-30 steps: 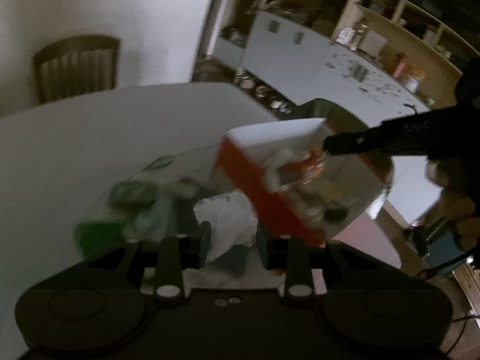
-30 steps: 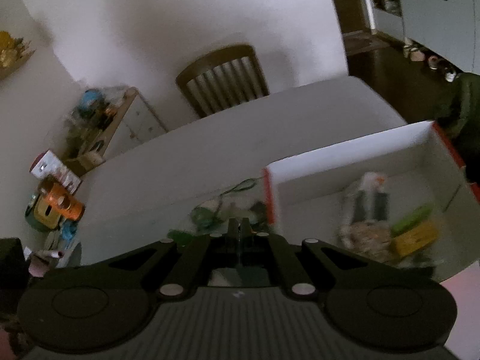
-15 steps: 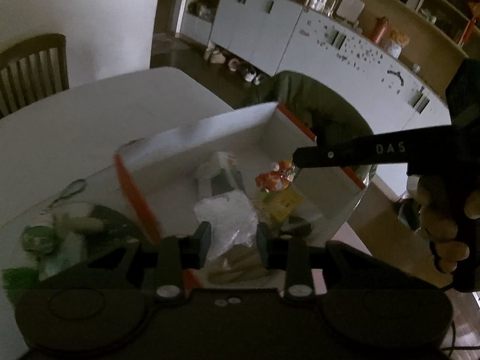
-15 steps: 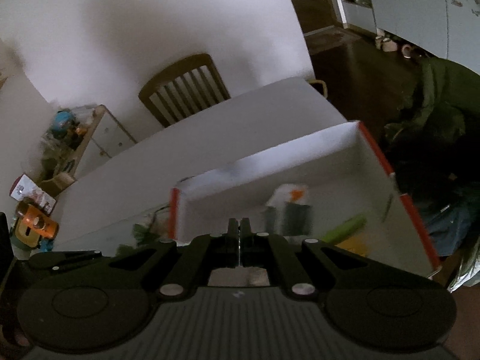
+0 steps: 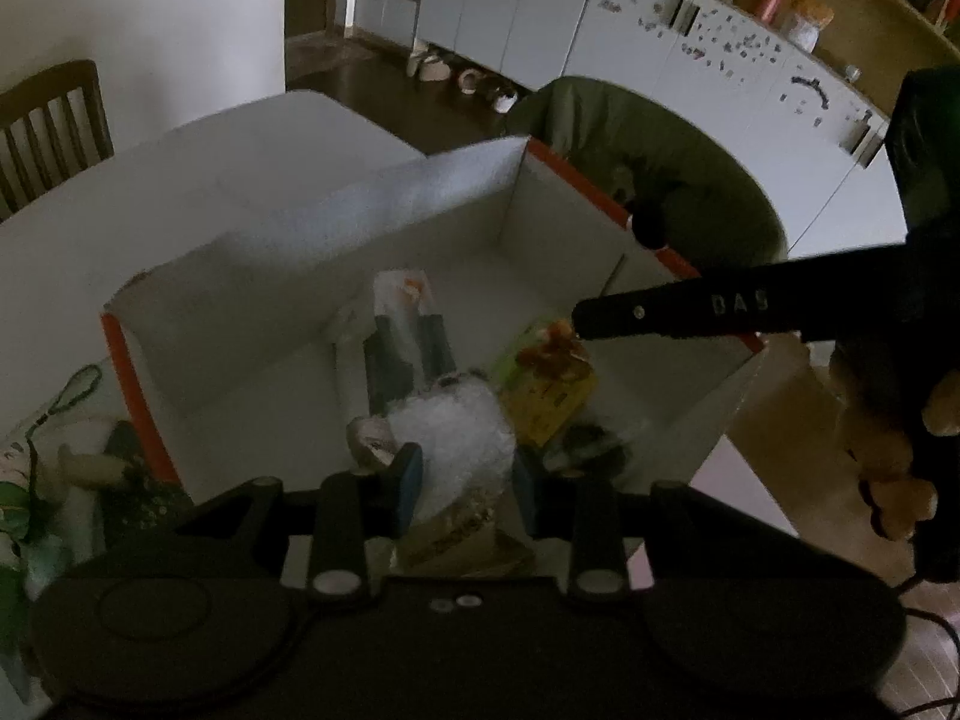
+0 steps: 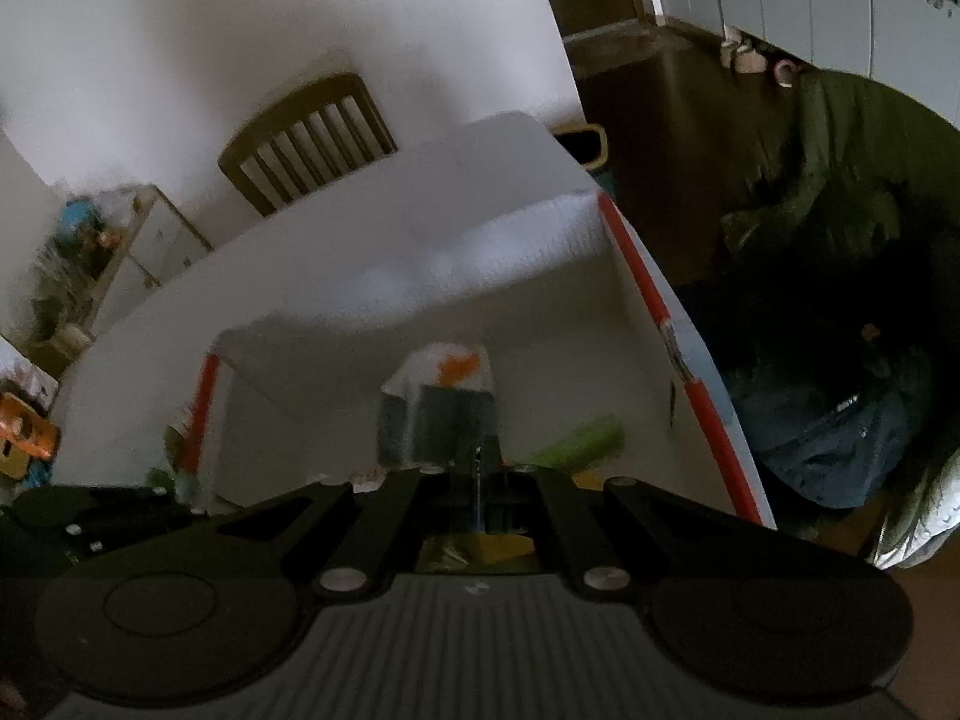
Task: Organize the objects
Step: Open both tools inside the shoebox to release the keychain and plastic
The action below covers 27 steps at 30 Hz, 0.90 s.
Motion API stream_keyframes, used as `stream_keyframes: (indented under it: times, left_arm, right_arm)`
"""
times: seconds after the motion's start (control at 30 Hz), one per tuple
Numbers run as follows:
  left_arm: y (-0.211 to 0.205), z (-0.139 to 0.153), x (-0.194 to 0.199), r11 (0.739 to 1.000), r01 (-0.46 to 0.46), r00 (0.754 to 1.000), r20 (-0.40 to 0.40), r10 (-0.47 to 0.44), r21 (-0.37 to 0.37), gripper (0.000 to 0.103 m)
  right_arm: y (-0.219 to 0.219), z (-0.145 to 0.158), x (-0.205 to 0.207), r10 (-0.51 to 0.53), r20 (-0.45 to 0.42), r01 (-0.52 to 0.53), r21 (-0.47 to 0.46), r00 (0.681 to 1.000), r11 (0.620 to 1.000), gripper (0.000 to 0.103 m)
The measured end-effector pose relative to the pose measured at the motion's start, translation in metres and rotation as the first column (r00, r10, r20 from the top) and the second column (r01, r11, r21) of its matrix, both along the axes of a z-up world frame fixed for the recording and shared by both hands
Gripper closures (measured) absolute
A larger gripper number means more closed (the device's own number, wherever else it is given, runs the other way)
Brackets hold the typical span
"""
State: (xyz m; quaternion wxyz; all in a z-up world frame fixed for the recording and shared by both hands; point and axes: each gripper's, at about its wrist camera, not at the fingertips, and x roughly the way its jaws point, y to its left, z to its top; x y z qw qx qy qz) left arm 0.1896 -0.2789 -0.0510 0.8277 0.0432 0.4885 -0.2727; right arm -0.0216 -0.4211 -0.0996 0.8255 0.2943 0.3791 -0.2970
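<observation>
A white cardboard box with orange edges point(image 5: 288, 276) stands on the white table; it also shows in the right wrist view point(image 6: 420, 294). My left gripper point(image 5: 462, 474) is shut on a crumpled clear plastic bag point(image 5: 456, 426) and holds it over the box's near side. Inside the box lie a white packet with dark items point(image 5: 408, 324), a yellow-green package point(image 5: 546, 384) and a green tube point(image 6: 576, 444). My right gripper point(image 6: 478, 468) is shut and empty above the box; its finger point(image 5: 690, 312) reaches over the box's right wall.
Green and white items point(image 5: 66, 480) lie on the table point(image 5: 210, 168) left of the box. A wooden chair point(image 6: 306, 138) stands at the table's far side. A chair with a green jacket point(image 5: 648, 162) is behind the box. White cabinets point(image 5: 540, 6) line the back wall.
My left gripper carried the plastic bag from the pile on the table to above the box. My right gripper moved right, over the box interior.
</observation>
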Motion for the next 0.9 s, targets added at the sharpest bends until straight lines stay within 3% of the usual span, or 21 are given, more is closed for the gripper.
stream_keyframes:
  times: [0.43,0.9]
  left_arm:
    - [-0.004,-0.016,0.003,0.999,-0.002,0.998,-0.055,0.004,0.036,0.071]
    - [-0.001,-0.008,-0.005,1.000,0.004,0.999,-0.032,-0.003,0.017,0.058]
  right_arm:
    - [0.006,-0.024,-0.008,0.051,-0.057,-0.047,0.064,0.997,0.997,0.103]
    - [0.023,-0.006,-0.019,0.086,-0.042,-0.083,0.054,0.995,0.995,0.099]
